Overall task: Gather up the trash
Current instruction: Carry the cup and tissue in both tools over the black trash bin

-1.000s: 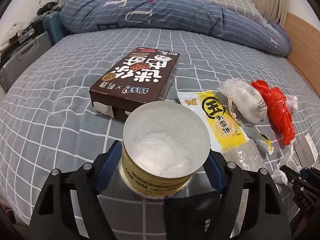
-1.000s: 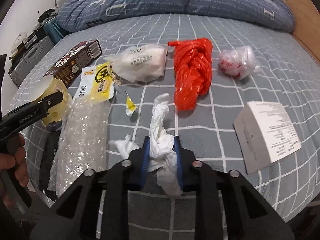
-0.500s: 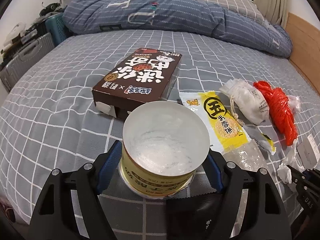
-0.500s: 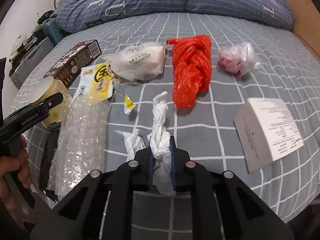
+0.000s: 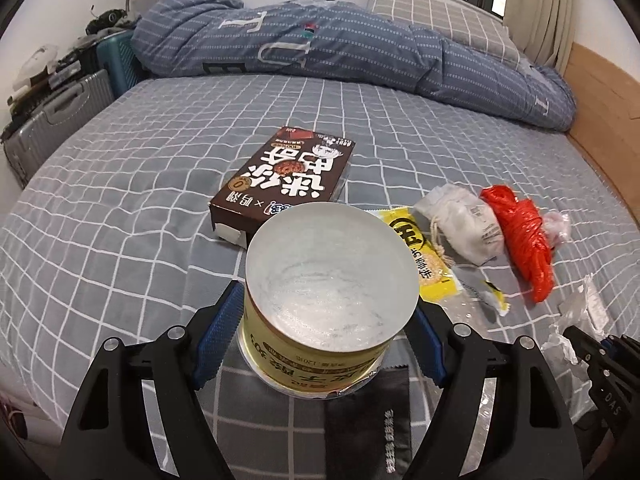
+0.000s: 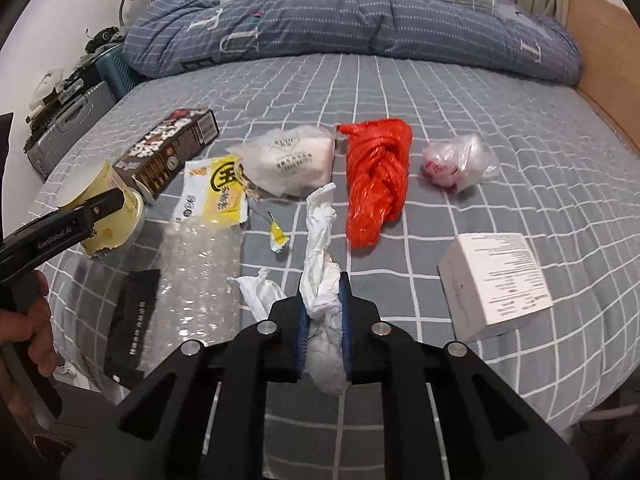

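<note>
blue-padded fingers [image 5: 218, 332] of the left gripper [image 5: 322, 334] clamp a yellow cup [image 5: 328, 292], empty inside; the right gripper [image 6: 323, 320] is pinched tight on a twisted white tissue [image 6: 320, 248]. from the cup, a brown box [image 5: 284, 178] lies at twelve o'clock, a yellow wrapper [image 5: 420, 256] at two, a white pouch [image 5: 464, 220] and red bag [image 5: 524, 236] farther right, all on the grey checked bedsheet [image 5: 120, 220]. bubble wrap [image 6: 200, 272] sits at nine o'clock of the tissue, a white box [image 6: 496, 276] at three. since a second ago both grippers have risen and the tissue's grip tightened.
</note>
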The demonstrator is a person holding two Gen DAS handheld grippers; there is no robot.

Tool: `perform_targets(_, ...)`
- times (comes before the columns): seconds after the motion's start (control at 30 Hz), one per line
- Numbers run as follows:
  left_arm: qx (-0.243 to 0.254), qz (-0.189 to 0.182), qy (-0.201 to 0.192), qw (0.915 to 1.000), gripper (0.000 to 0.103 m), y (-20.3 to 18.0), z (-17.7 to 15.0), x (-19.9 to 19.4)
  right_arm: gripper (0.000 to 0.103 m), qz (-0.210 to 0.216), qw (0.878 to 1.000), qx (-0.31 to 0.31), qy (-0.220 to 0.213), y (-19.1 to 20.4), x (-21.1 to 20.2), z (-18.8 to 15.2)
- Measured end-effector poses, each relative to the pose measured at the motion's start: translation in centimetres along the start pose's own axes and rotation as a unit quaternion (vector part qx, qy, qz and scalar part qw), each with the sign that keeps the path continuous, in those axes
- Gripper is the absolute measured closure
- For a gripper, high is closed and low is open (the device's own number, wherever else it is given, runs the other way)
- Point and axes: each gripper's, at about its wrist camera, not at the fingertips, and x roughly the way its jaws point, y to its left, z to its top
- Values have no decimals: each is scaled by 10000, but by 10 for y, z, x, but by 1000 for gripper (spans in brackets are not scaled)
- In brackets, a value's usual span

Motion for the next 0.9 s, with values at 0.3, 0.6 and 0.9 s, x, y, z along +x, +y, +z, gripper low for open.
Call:
perform_targets(0.3, -3, -35, -79, 10000, 28, -5, -11, -36, 90, 19, 9997, -140, -202, 10, -32, -5)
perform_targets(0.6, 126, -36, -125, 9998, 28, -15, -33, -62, 90, 36, 9991, -112, -415, 11, -57, -11)
perform_targets(0.9, 223, -61, -146, 9996, 28, -21, -50, -93, 90, 17, 9983, -117, -570, 17, -87, -14)
